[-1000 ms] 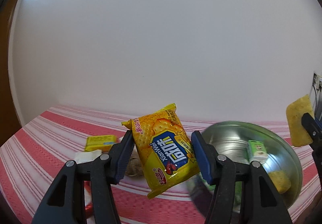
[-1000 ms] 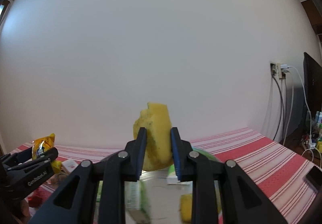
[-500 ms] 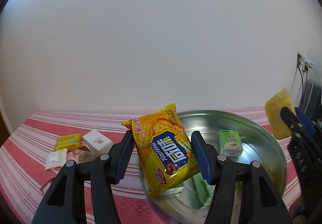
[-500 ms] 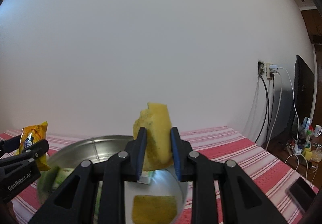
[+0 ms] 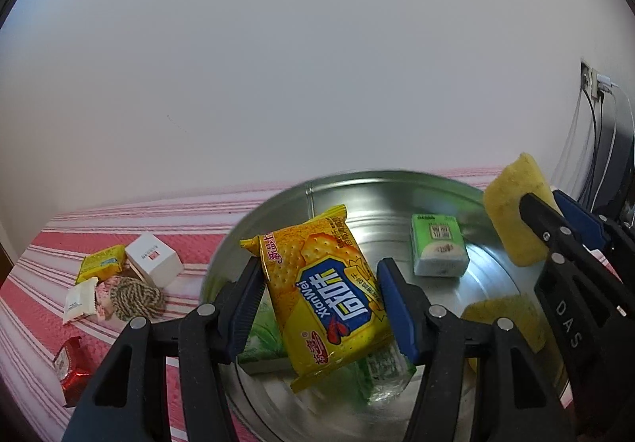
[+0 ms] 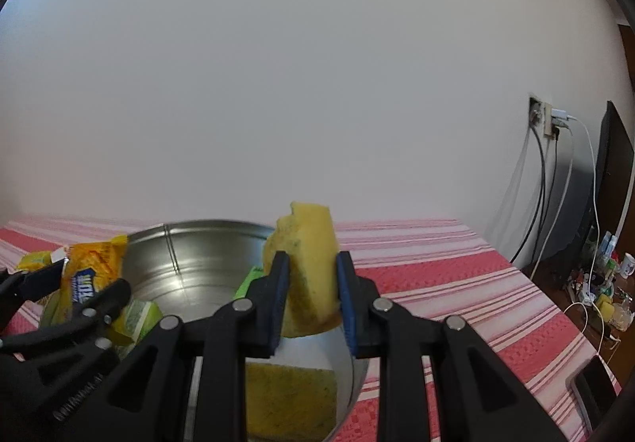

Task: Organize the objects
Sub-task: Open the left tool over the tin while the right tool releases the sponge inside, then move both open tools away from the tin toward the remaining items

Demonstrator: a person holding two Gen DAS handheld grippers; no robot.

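Yellow-and-blue cracker packet (image 5: 323, 295), yellow sponge (image 6: 311, 275) — red-white striped tablecloth (image 6: 456, 275).

One metal basin (image 5: 397, 184) is seen beneath both grippers. Two yellow sponges are counted: one sponge (image 6: 307, 267) clamped in the right gripper (image 6: 311, 283), a second sponge (image 6: 289, 398) lying below it. One yellow cracker packet (image 5: 325, 295) is held in the left gripper (image 5: 321, 307). Three green packs are counted under and beyond it, one green pack (image 5: 436, 247) standing clear. Left of that gripper, one white box (image 5: 152, 257), one twine ball (image 5: 135, 297), one red sachet (image 5: 69, 366) and three small packets are counted.
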